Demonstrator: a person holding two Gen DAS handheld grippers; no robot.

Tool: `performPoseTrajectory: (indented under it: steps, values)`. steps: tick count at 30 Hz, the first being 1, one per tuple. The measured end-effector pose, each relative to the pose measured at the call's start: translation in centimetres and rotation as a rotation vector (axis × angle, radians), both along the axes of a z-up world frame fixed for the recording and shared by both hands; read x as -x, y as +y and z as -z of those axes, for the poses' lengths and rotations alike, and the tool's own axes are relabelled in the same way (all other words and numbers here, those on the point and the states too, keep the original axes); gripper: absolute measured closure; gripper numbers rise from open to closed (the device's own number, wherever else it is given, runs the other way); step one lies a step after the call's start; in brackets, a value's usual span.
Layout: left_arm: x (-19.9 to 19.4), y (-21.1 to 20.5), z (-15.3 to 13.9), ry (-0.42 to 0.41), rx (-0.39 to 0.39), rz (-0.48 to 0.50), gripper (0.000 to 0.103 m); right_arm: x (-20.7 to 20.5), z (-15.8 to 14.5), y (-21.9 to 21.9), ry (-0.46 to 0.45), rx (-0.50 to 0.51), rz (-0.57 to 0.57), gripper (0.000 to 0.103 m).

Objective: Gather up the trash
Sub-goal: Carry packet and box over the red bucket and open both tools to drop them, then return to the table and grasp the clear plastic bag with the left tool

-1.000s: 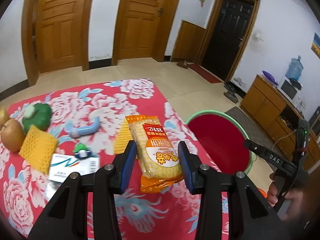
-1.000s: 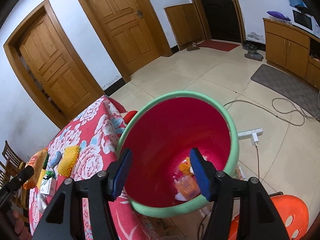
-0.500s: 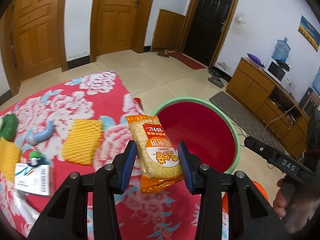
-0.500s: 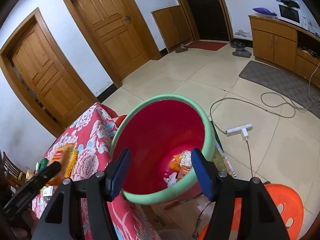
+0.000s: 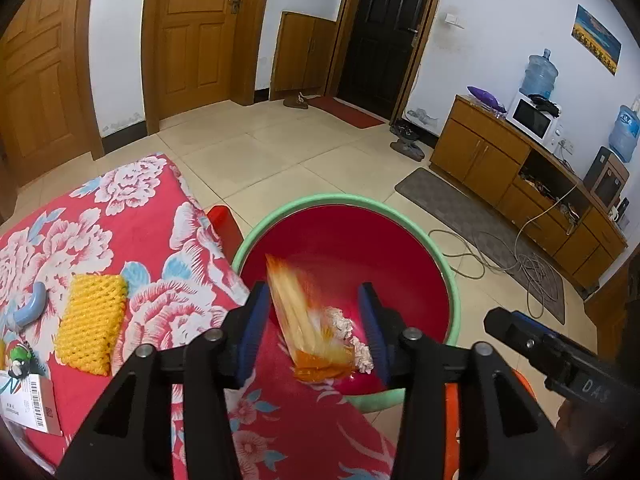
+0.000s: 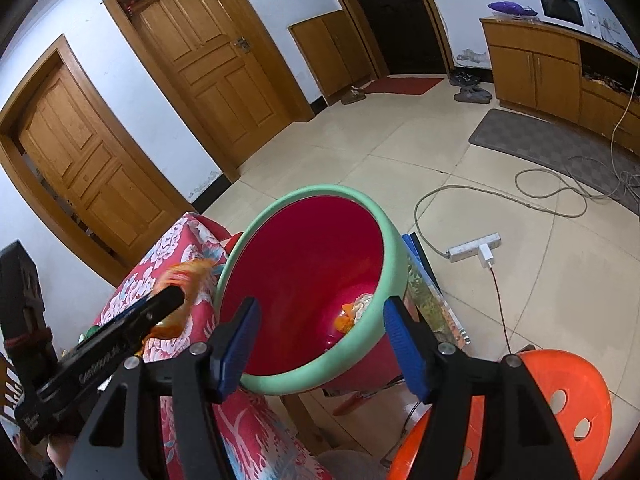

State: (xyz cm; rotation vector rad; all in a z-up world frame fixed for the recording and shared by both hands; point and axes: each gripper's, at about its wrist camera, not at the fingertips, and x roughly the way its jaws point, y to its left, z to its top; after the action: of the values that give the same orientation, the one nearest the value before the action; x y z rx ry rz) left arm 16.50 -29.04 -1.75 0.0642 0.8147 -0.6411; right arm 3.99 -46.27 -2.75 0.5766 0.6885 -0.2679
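A red bin with a green rim (image 5: 450, 276) stands beside the table; it also shows in the right wrist view (image 6: 394, 264). My left gripper (image 5: 316, 332) is open over the bin's near rim. The orange snack packet (image 5: 304, 320) is blurred between its jaws, tilted and apart from both pads, falling toward the bin. It shows as an orange blur in the right wrist view (image 6: 180, 280). My right gripper (image 6: 324, 348) is open and empty, just above the bin's near rim. Trash (image 6: 354, 312) lies at the bin's bottom.
The table with a red floral cloth (image 5: 120, 220) holds a yellow foam net (image 5: 90, 324), a blue tube (image 5: 30, 304), a small green toy (image 5: 18, 356) and a white box (image 5: 28, 404). An orange stool (image 6: 560, 412) stands by the bin. Cables and a power strip (image 6: 474, 246) lie on the floor.
My left gripper moved right over the bin and opened. The snack packet left the pads and is dropping. The right gripper shifted a little.
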Motion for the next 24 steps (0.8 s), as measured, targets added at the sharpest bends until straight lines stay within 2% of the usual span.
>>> performPoseTrajectory:
  steps: [11,24]
  values:
    - [1.0,2.7,-0.8,0.004,-0.003,-0.069,0.05,1.3,-0.9,1.0,-0.028,-0.013,-0.029,0.035]
    - [3.0,11.5,-1.9,-0.011,-0.021,-0.279,0.044,2.0,-1.9,4.3,-0.049,-0.026,-0.11,0.033]
